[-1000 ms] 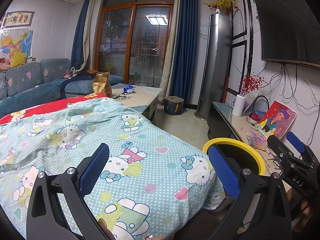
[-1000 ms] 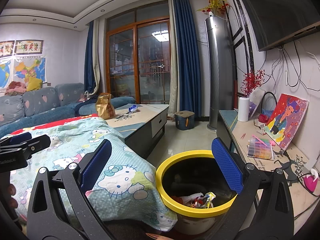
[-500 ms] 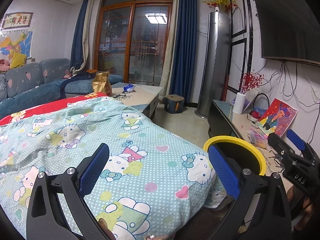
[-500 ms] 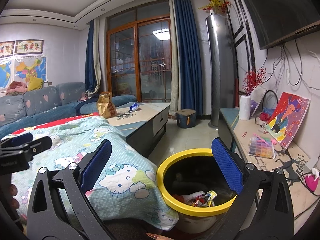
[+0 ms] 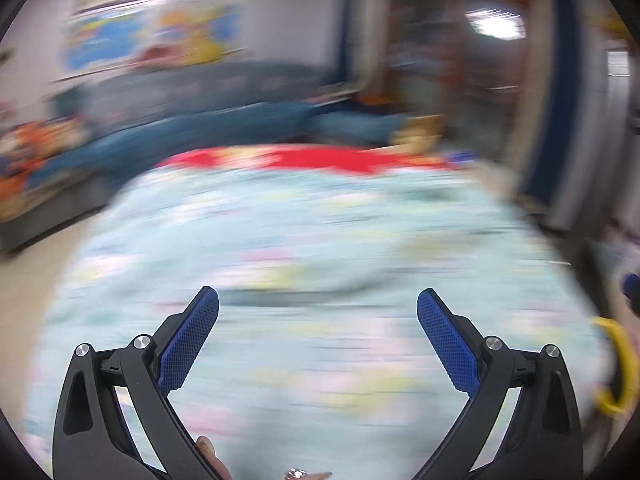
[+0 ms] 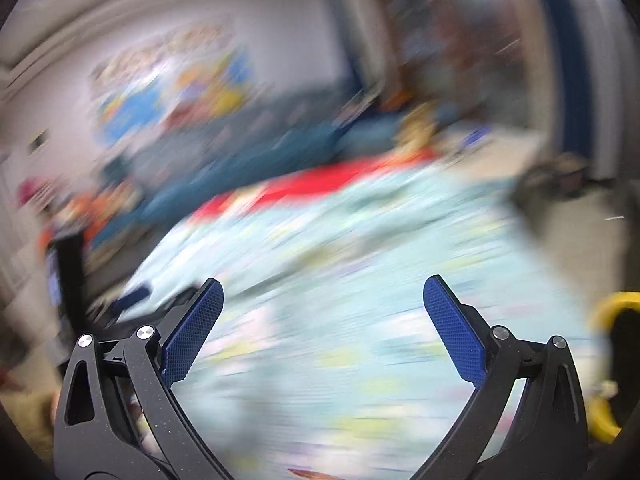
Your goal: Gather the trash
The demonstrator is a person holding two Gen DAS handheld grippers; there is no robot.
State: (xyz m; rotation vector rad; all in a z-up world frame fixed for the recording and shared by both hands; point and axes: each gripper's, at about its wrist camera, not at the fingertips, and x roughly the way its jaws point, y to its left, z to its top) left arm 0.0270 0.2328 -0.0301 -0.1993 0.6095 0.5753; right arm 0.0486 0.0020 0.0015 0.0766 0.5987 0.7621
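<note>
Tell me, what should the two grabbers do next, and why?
Probably hold steady first. Both views are smeared with blur, so no trash shows on the blanket. The left gripper and right gripper are open and empty; the yellow bin sits at the right edge.

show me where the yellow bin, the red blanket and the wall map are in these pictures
yellow bin (image 6: 612,302): right wrist view, on the rim's top arc at the right edge.
red blanket (image 5: 320,158): left wrist view, middle of the blurred red strip.
wall map (image 5: 148,36): left wrist view, centre of the blurred poster.
</note>
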